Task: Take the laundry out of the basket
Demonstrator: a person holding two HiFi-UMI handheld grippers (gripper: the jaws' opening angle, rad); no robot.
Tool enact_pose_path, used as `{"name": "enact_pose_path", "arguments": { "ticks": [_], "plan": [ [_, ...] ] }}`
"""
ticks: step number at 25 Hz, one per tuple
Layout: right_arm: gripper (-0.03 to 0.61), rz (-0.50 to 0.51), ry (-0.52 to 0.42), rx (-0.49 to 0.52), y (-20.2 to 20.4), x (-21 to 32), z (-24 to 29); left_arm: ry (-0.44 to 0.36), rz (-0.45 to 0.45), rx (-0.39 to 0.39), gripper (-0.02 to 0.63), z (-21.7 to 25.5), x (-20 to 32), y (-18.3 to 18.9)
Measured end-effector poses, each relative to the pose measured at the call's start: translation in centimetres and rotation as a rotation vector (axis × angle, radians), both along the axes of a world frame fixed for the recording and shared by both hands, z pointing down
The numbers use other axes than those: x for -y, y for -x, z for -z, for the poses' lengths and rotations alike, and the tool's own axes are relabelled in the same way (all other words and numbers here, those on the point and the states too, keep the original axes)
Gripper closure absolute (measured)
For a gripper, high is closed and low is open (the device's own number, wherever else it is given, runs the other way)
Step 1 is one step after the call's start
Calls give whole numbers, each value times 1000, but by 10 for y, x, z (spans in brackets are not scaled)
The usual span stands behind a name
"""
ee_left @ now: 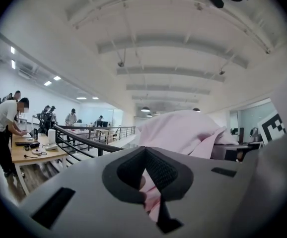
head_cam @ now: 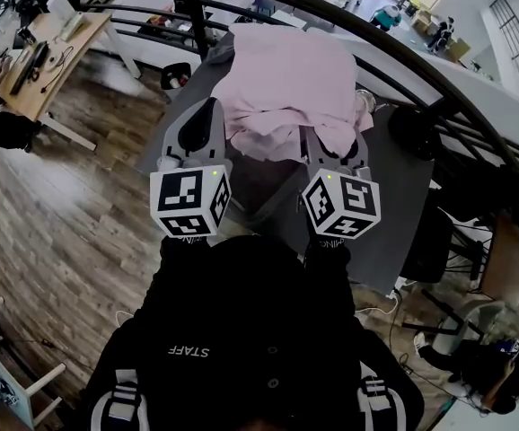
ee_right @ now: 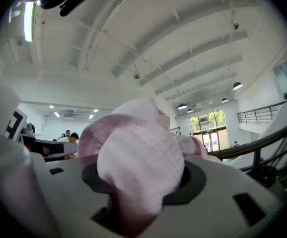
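A pale pink garment (head_cam: 286,74) hangs bunched over the grey table (head_cam: 399,196), held at its near edge by both grippers. My left gripper (head_cam: 211,113) grips the cloth's left side, and in the left gripper view a pink fold (ee_left: 152,198) is pinched between the closed dark pads (ee_left: 161,170) of the left gripper (ee_left: 146,185). My right gripper (head_cam: 333,146) holds the right side. In the right gripper view a thick wad of the pink garment (ee_right: 139,157) fills the gap of the right gripper (ee_right: 142,185). No basket shows in any view.
A curved black railing (head_cam: 403,52) runs behind the table. A wooden desk (head_cam: 48,48) with small items stands at the far left on a wood floor (head_cam: 53,214). A dark round object (head_cam: 177,76) sits at the table's left corner, and black gear (head_cam: 439,241) crowds the right.
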State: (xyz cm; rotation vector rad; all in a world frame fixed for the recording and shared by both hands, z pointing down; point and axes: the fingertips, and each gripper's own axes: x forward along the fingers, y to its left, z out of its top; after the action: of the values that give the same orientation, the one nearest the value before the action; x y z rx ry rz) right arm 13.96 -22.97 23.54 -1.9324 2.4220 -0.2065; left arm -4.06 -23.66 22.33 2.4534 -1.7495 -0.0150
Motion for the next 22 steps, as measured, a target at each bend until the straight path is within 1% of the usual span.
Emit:
{"name": "enact_pose_path", "arguments": {
  "ticks": [4, 10, 22],
  "plan": [
    [334, -29, -32, -2, -5, -3, 11, -24, -11, 20, 615, 7, 0, -4],
    [334, -57, -54, -17, -9, -4, 17, -32, -28, 29, 615, 7, 3, -12],
    [334, -55, -73, -38, -8, -11, 19, -44, -37, 29, 615, 10, -3, -18]
  ]
}}
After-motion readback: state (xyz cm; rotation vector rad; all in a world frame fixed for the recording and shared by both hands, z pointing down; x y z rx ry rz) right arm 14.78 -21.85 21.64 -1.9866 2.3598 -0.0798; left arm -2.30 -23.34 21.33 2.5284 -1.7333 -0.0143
